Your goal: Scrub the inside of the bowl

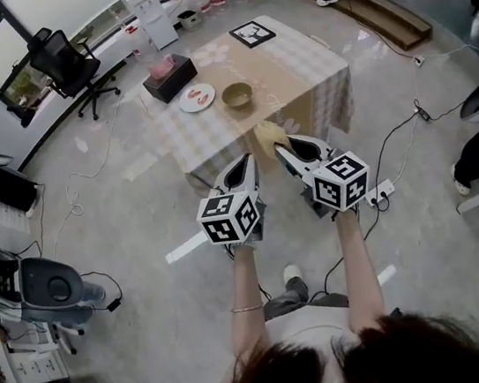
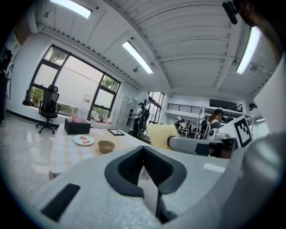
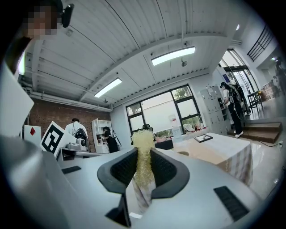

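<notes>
A small tan bowl (image 1: 237, 95) stands on the table with the checked cloth (image 1: 310, 68), ahead of both grippers; it also shows as the bowl (image 2: 106, 146) in the left gripper view and faintly as the bowl (image 3: 182, 153) in the right gripper view. My right gripper (image 1: 281, 150) is shut on a yellow sponge (image 1: 266, 137), which sticks up between the jaws as the sponge (image 3: 144, 152). My left gripper (image 1: 247, 165) is shut with nothing in it, its jaws (image 2: 144, 151) pressed together. Both grippers hang over the floor, short of the table's near edge.
On the table are a white plate (image 1: 197, 97) with pink pieces, a dark tissue box (image 1: 170, 77) and a black framed picture (image 1: 252, 33). An office chair (image 1: 66, 66) stands far left. Cables and a power strip (image 1: 384, 190) lie on the floor to the right.
</notes>
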`<state>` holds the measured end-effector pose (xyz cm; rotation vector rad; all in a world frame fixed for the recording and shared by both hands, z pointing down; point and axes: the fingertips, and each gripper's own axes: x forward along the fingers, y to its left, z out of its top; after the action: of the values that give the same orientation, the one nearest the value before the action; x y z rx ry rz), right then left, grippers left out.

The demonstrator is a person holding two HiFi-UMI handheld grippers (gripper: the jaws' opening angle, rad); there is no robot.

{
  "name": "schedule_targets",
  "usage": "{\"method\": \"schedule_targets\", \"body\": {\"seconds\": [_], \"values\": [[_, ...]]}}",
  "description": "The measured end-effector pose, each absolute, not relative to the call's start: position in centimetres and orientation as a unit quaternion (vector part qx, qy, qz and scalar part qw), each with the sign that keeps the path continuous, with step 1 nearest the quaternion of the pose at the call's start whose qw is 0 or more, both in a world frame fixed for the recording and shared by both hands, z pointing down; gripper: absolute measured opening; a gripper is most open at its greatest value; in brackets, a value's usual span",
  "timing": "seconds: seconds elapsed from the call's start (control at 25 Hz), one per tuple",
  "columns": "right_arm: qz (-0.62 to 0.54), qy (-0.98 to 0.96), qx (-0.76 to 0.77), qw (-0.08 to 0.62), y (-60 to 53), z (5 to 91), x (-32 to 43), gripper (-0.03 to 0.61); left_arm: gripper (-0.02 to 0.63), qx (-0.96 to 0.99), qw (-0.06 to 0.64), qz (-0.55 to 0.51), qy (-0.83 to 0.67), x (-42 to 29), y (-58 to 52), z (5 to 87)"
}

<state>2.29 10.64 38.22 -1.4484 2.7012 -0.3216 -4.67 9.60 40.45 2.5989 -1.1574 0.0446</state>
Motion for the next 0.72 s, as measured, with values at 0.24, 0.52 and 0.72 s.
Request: {"method": "schedule_targets", "body": {"seconds": [0.24, 0.52, 0.72], "values": [[-0.102, 0.871, -0.481, 0.020, 7.6, 38.4, 2.1, 0.080, 0.011, 0.908, 0.146, 0.019, -0.392, -4.9, 6.4, 40.6], [-0.105, 0.867, -0.487, 0.008, 5.8, 38.5, 1.5, 0.080, 0.011, 0.907, 0.158, 0.014, -0.391, -6.0, 4.4, 40.9], [-0.102, 0.866, -0.489, 0.002, 5.5, 38.2, 1.5, 0.080, 0.011, 0.910, 0.158, 0.016, -0.382, -5.7, 4.5, 41.0]]}}
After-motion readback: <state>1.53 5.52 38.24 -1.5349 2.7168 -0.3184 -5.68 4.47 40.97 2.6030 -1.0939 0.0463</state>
